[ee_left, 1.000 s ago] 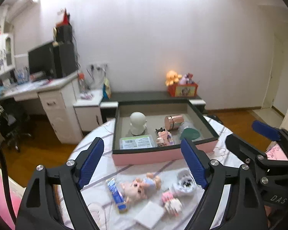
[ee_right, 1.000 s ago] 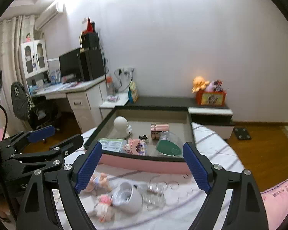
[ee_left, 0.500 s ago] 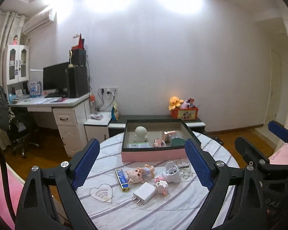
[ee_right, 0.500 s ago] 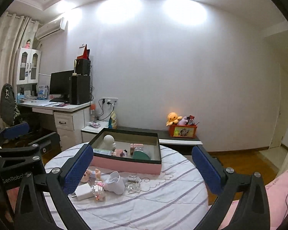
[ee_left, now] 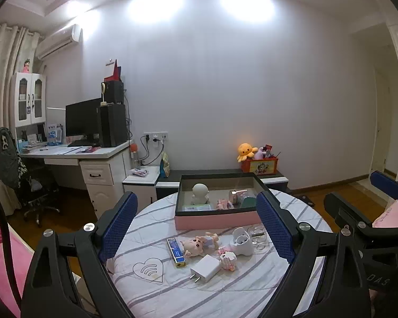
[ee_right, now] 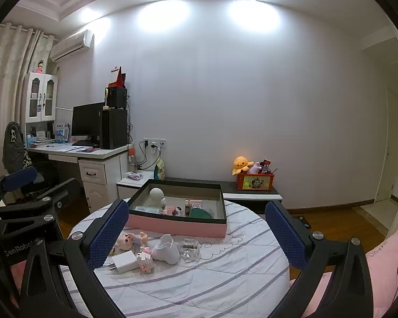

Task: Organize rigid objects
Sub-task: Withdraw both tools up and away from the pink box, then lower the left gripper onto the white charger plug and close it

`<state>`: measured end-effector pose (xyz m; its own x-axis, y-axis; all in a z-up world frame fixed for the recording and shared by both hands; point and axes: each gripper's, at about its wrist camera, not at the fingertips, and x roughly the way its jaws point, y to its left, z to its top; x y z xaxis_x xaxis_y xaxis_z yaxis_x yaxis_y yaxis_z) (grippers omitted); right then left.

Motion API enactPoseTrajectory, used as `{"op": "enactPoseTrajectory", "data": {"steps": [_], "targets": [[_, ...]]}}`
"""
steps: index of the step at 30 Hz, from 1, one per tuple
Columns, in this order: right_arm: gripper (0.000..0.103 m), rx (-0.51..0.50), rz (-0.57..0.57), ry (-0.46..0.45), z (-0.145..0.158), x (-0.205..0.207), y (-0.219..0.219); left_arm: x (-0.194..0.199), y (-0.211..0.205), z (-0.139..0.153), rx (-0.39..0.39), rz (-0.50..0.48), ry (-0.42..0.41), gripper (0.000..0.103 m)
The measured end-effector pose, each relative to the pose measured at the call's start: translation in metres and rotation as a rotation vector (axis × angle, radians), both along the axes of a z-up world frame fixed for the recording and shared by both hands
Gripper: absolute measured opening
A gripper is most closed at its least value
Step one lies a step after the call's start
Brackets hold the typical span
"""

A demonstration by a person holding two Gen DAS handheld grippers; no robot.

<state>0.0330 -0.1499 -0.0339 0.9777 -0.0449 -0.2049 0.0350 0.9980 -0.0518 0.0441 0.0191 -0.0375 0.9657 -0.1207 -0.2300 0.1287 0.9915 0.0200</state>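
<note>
A pink box with a dark rim stands at the far side of a round table; it holds a white figurine, a rose-gold tin and other small items. In front of it lie a doll, a blue strip, a white charger, a pink block toy, a white case and a clear glass piece. My left gripper is open and empty, held back above the table. My right gripper is open and empty too. The box and loose items also show in the right wrist view.
A desk with monitor and chair stands at left. A low dark shelf with a red toy box runs behind the table. Pink bedding lies at right. Wooden floor surrounds the table.
Both grippers have pulled back and up from the table. The box and loose items now look smaller and farther. Both stay open and empty.
</note>
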Motion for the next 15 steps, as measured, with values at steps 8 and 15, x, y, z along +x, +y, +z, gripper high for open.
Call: {"op": "enactPoseTrajectory", "data": {"steps": [8,15], "targets": [[0.103,0.007,-0.005,0.02,-0.008,0.008,-0.001,0.008,-0.001,-0.008,-0.001,0.006,0.015,0.096],[0.103,0.022,0.0,0.061,-0.021,0.026,-0.006,0.029,0.004,-0.028,-0.007,-0.015,0.074,0.103]]}}
